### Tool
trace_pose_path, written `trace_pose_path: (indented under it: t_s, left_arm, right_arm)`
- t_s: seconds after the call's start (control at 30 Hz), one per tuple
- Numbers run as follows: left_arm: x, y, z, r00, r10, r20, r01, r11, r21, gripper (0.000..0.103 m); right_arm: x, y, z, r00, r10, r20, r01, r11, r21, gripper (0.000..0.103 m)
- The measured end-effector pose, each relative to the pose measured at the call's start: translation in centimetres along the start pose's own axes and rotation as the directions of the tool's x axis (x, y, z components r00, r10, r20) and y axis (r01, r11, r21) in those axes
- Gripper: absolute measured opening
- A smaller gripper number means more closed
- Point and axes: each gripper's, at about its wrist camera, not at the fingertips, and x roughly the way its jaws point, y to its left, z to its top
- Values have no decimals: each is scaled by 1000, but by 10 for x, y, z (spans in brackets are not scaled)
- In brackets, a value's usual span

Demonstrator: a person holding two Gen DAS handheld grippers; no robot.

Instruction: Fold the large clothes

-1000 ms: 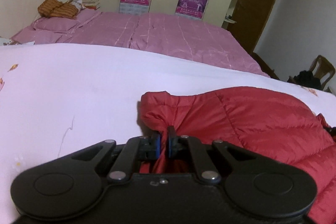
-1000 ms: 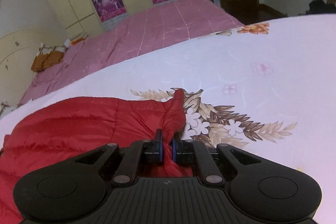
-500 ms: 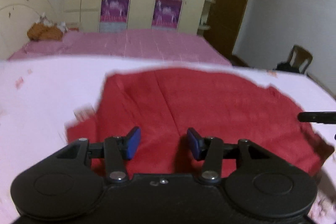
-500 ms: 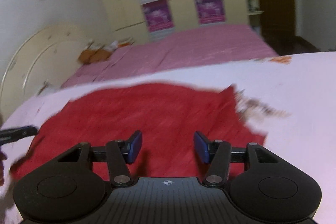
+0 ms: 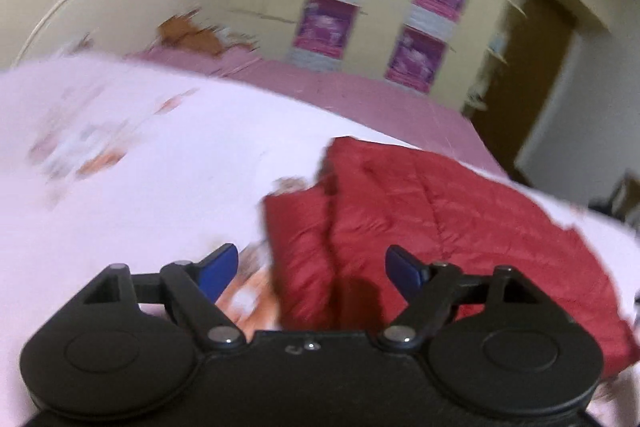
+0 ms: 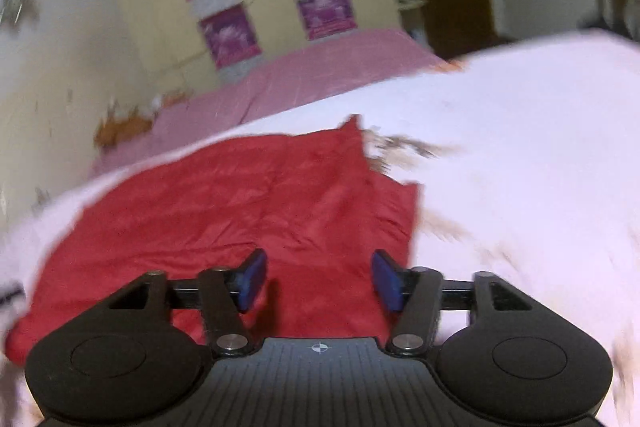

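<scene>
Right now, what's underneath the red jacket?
The red jacket lies flat on a white bedspread with a faint flower print. A brownish leaf pattern shows at its edge and runs under it; the covered part can't be seen. Neither open gripper holds it.

One red jacket (image 5: 460,227) lies at 3 o'clock on one white bed (image 5: 140,147). Two grippers: left (image 5: 312,269), right (image 6: 318,277), each with two blue pads. Four posters (image 5: 328,27) hang at 12 o'clock.

Home bedroom, pink-covered bed (image 6: 320,67), wardrobe (image 5: 380,7) with posters (image 6: 324,7), headboard (image 5: 80,7)
</scene>
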Motion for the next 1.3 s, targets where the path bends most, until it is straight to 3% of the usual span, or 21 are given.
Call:
trace_pose_path:
  t_s: [0.1,0.17,0.23,0.3,0.33,0.47,0.63,0.77,0.9,1.1,1.3]
  left_arm:
    - [-16,25,-14,998,-53,-17,48,977,-208,78]
    - [-19,32,-28,995,-100,-18,88,938,-335,77]
    - [-17,35,-42,988,-152,-14,129,882,-454,76]
    - [-8,34,-51,981,-195,-20,156,839,-522,71]
    - [-1,32,-51,978,-205,-26,161,831,-533,70]
    - [23,21,-46,977,-210,-22,167,830,-532,69]
    - [54,15,-31,981,-192,-16,153,827,-541,65]
    - [66,14,-24,985,-174,-14,142,845,-516,54]
    - [75,15,-20,986,-169,-13,140,858,-494,47]
    - [81,12,-18,987,-156,-31,126,887,-445,33]
    - [78,-3,-7,993,-103,-59,74,928,-364,23]
  right_arm:
    - [-25,-24,-11,999,31,8,-32,987,157,70]
    - [-34,-35,-20,998,55,9,-55,964,258,70]
    - [-38,-41,-30,997,81,12,-80,928,365,70]
    - [-38,-47,-39,995,103,4,-93,884,458,70]
    - [-41,-50,-45,994,107,3,-95,866,490,70]
    - [-39,-52,-57,989,150,-4,-120,806,580,70]
    - [-23,-52,-53,987,156,32,-143,780,610,70]
    - [-5,-44,-44,987,153,51,-154,801,579,70]
    - [11,-41,-42,988,153,29,-144,821,552,52]
    - [22,-42,-38,987,160,7,-140,840,524,34]
    - [22,-34,-31,990,139,-26,-112,883,456,23]
